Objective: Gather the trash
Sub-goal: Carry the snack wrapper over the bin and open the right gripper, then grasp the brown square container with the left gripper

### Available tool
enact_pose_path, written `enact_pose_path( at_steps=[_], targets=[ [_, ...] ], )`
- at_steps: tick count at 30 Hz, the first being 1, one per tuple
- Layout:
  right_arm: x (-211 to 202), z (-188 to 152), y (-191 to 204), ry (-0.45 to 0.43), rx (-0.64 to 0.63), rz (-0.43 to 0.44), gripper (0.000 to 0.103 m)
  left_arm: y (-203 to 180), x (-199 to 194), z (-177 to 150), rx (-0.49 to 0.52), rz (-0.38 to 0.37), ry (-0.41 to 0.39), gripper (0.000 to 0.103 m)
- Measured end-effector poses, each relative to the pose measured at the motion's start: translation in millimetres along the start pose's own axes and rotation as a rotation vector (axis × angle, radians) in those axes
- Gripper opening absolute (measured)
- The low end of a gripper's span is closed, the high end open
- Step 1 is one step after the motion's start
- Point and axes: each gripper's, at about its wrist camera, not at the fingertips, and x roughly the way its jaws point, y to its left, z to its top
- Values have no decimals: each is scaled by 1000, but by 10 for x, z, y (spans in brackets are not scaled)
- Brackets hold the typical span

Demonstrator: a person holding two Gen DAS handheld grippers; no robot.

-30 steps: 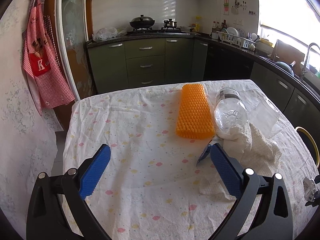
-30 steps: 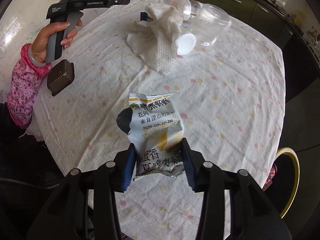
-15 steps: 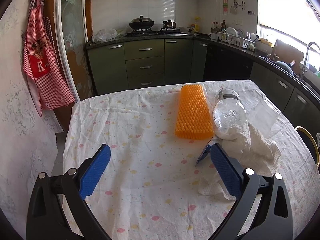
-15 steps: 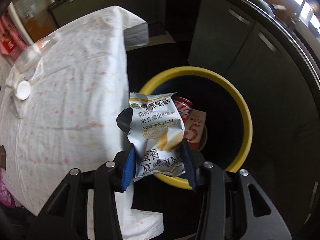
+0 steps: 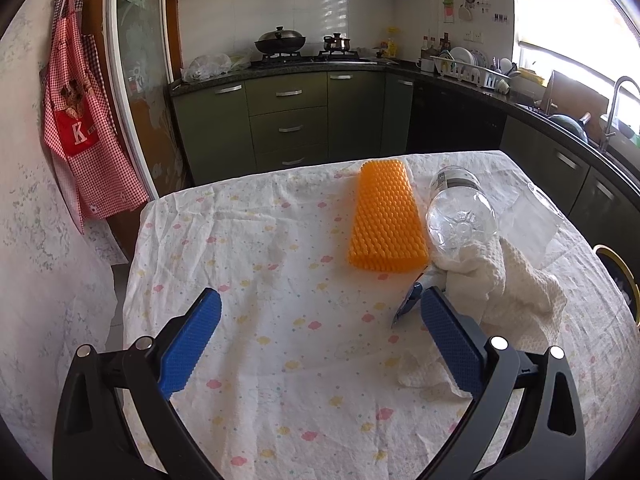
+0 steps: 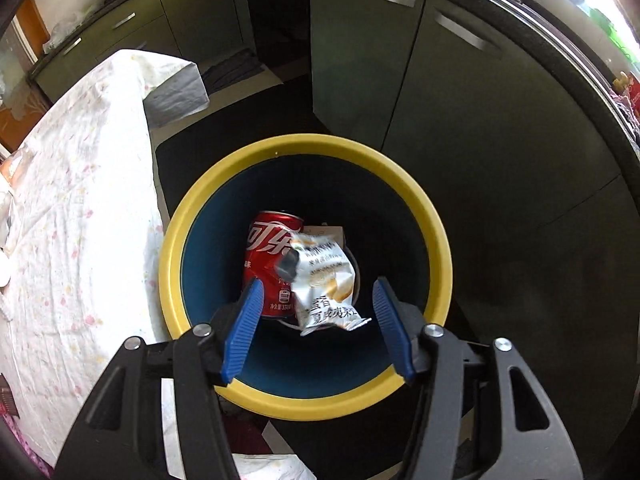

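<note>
In the right wrist view my right gripper is open above a yellow-rimmed blue trash bin. A white snack wrapper is free of the jaws, inside the bin's opening beside a red cola can. In the left wrist view my left gripper is open and empty above the table. An empty clear plastic bottle lies on its side ahead to the right, touching a white knitted cloth. A small blue wrapper pokes out from under the cloth.
An orange bumpy block lies on the floral tablecloth left of the bottle. A clear plastic cup lies at the table's right side. The bin's rim shows beyond the right table edge. Dark green cabinets stand behind the bin.
My right gripper carried the snack wrapper from the table to over the bin, then opened; the wrapper has dropped out of the jaws into the bin. The left gripper has stayed still.
</note>
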Motion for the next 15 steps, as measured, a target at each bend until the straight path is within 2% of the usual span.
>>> enact_pose_path(
  at_steps=[9,15],
  targets=[
    [-371,-454,371,-78,-73,74,56,-30,16,-8,9,-2,8,98],
    [-366,-661,635,-79,-115,103,58,-54,8,-9,13,-17,12,98]
  ],
)
